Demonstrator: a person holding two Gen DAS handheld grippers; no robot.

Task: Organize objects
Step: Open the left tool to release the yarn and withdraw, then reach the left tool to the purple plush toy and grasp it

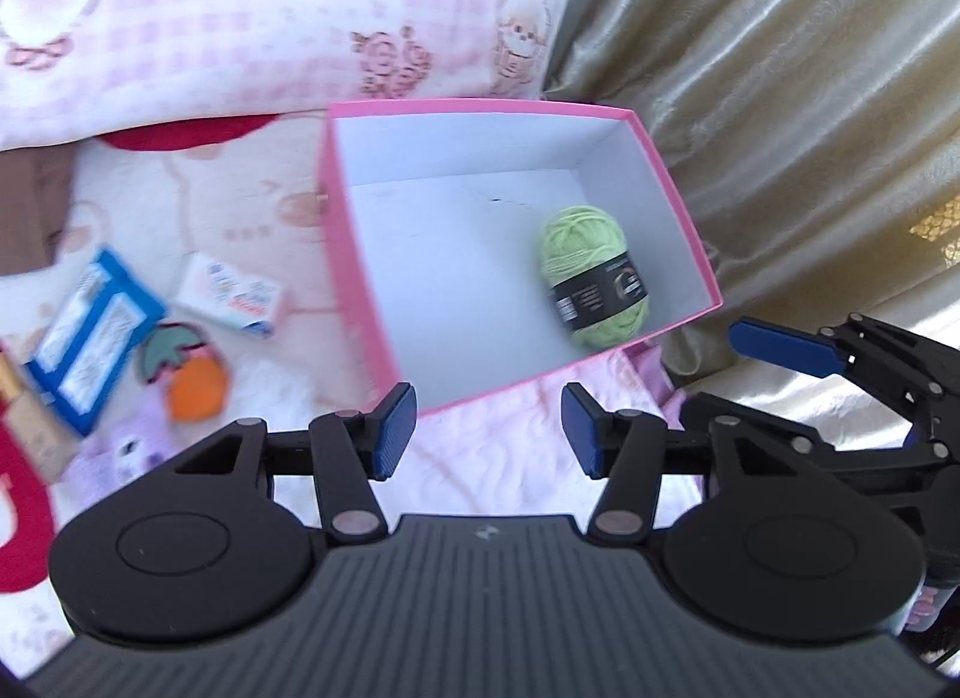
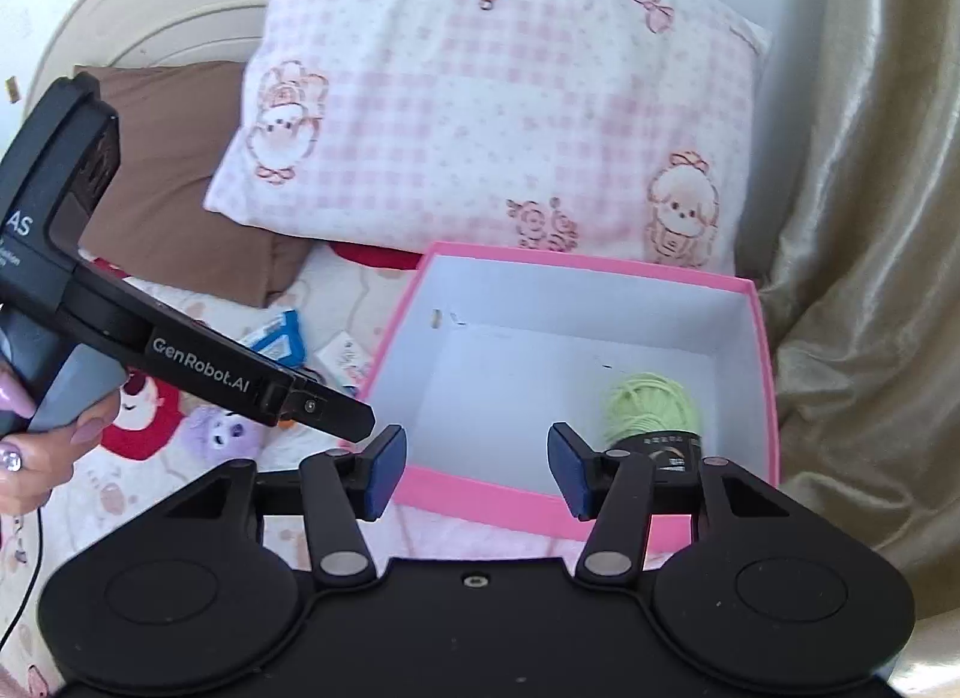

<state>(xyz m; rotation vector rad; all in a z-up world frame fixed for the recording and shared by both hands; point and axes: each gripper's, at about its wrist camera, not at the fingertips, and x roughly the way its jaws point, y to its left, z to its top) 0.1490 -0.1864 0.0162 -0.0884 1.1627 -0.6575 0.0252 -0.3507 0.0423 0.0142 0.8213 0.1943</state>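
Resting inside rectangular pink cardboard box (image 1: 348,254): fuzzy green yarn ball (image 1: 591,251).

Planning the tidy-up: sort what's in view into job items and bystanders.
Job items: pink box, green yarn ball inside it, blue packet, white packet, strawberry-shaped item.
Bystanders: checked pillow, brown pillow, gold curtain.

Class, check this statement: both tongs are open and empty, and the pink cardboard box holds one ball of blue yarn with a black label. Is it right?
One thing is wrong: the ball of yarn is light green, not blue, as the left wrist view shows. The rest stands: it lies alone in the pink cardboard box, black label around it, and the left tongs and right tongs are open and empty.
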